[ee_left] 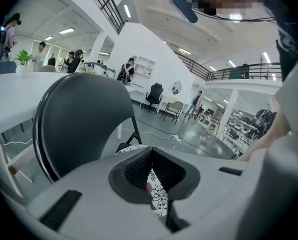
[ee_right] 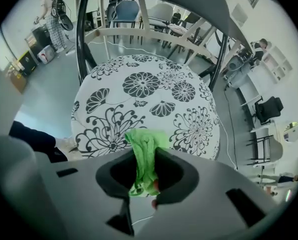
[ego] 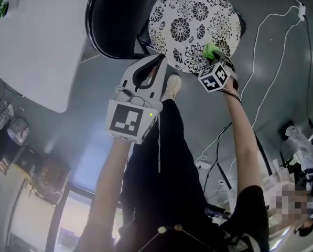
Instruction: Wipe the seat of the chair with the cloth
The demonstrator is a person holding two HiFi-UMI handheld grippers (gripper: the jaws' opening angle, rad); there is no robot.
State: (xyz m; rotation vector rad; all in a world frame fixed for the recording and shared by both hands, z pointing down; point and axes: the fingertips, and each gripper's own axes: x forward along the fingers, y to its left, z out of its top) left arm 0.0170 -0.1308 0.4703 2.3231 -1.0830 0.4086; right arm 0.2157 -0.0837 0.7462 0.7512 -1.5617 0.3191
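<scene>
Chair by the table's right edge, seen from the head view. The right gripper [ego: 215,56] is clamped on the green cloth [ego: 211,50]. The cloth's free end rests on the seat [ego: 187,14] at its near rim, on the side away from the table [ego: 35,41]. In the right gripper view the cloth runs lengthwise along the jaws, so nearly the whole patterned seat lies ahead of it and uncovered.

The left gripper [ego: 160,59] sits at the seat's near rim on the table side. Its jaws are drawn together with the patterned seat edge in the slit, apparently pinching it, probably to steady the chair.

The coming stroke likely runs forward and toward the table. The backrest [ego: 109,20] bounds that side, close against the table's edge. The other rims are open, with bare floor and a cable [ego: 266,35] beyond.
</scene>
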